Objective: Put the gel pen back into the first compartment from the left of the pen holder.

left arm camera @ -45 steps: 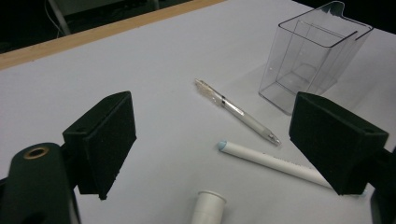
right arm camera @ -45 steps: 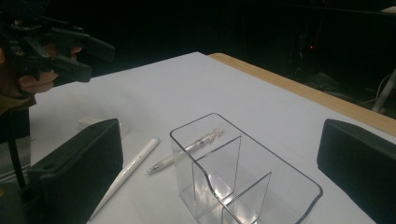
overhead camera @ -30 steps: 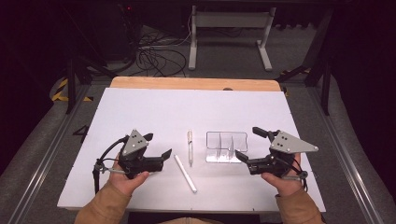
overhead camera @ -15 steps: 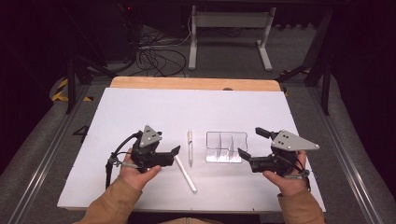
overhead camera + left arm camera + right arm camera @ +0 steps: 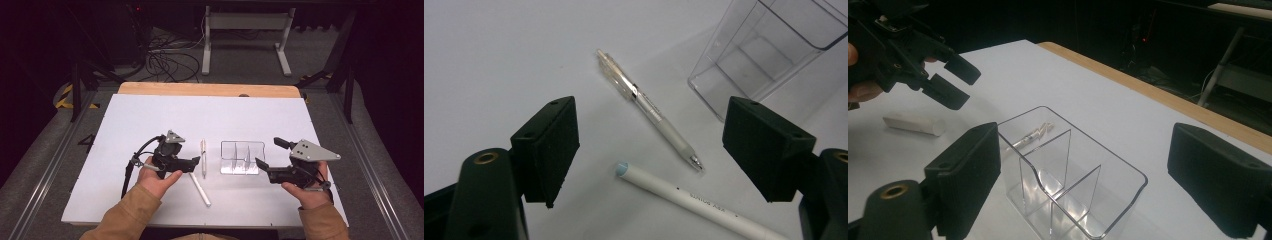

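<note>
From the high view, a white table (image 5: 150,120) with a pale wooden strip along its far edge stands in a dark room. A person's two sleeved forearms come in from the bottom. The left gripper (image 5: 195,161) hovers low over the table, left of centre, jaws pointing right and spread apart with nothing between them. Just past its tips lies a clear pen (image 5: 203,157), running near to far. A white pen (image 5: 199,188) lies slantwise just beside the gripper, starting under its jaws and running toward the near edge. Right of the clear pen sits a clear plastic organizer (image 5: 243,157) with inner dividers. The right gripper (image 5: 270,155), topped by a grey three-cornered plate, is just right of the organizer, jaws pointing left and wide apart, empty.

In the left gripper view, two black jaws rise from the bottom corners, far apart, holding nothing. Between them on the white surface lies the clear pen (image 5: 649,109), slanted, its metal tip toward the lower right. Below it, closer to the jaws, the white pen (image 5: 694,200) shows a pale blue end cap. The organizer (image 5: 769,50) stands at upper right.

In the right gripper view, two black jaws stand wide apart and empty, with the organizer (image 5: 1068,170) directly between and just beyond them. Seen through its far wall is the clear pen (image 5: 1035,132). The left gripper (image 5: 955,80) hangs at upper left, jaws parted, above the white pen (image 5: 913,124).
</note>
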Available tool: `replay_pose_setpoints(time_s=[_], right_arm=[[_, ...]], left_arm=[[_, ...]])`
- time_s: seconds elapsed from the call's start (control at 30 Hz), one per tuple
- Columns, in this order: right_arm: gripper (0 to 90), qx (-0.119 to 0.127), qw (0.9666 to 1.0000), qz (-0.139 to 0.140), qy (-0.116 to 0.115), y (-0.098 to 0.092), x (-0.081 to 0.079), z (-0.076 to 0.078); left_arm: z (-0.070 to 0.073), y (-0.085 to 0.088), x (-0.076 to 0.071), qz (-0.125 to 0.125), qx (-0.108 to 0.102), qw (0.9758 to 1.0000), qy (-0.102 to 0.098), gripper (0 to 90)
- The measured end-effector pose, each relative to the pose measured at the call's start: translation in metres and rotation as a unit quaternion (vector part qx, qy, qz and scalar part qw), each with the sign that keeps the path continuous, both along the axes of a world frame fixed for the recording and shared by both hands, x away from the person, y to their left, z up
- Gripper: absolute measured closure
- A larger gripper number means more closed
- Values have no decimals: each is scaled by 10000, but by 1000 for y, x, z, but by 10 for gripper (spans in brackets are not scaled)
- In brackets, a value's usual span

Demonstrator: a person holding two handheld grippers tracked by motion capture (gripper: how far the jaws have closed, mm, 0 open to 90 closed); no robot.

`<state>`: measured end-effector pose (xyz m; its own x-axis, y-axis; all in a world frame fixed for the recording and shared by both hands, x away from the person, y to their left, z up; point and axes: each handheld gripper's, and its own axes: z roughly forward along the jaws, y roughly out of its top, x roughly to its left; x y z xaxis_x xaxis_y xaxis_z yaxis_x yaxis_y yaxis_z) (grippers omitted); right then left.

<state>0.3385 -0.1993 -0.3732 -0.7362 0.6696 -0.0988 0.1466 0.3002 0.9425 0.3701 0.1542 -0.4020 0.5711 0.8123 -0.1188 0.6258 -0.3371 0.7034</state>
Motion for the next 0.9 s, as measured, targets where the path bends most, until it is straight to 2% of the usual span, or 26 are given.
replay_pose_setpoints(time_s=[0.03,0.1,0.2,0.33,0.4,0.57,0.67,0.73,0.83,0.9], right_arm=[[147,9,10000,8,11,0,0,0],[151,14,10000,-4,11,0,0,-1],[160,9,10000,20,34,0,0,-1],[160,18,10000,17,47,-1,0,-1],[160,16,10000,19,43,-1,0,-1],[160,23,10000,16,35,-1,1,-1],[160,23,10000,19,33,-1,1,-1],[160,23,10000,23,11,-1,1,-1],[160,31,10000,17,31,-1,0,0],[160,33,10000,22,17,-1,0,0]], left_arm=[[0,0,2,-29,24,10000,65,234],[0,-2,5,16,-72,9996,262,239],[-1,-3,10,155,-18,9995,286,275],[-2,-3,14,230,-135,9984,502,287],[-3,-3,15,273,-90,9986,442,286],[-5,-5,18,270,-135,9975,638,296],[-6,-5,19,307,-135,9974,638,318],[-6,-7,20,346,-178,9967,706,321],[-9,-9,23,372,-151,9951,903,327],[-11,-11,25,413,-76,9945,959,335]])
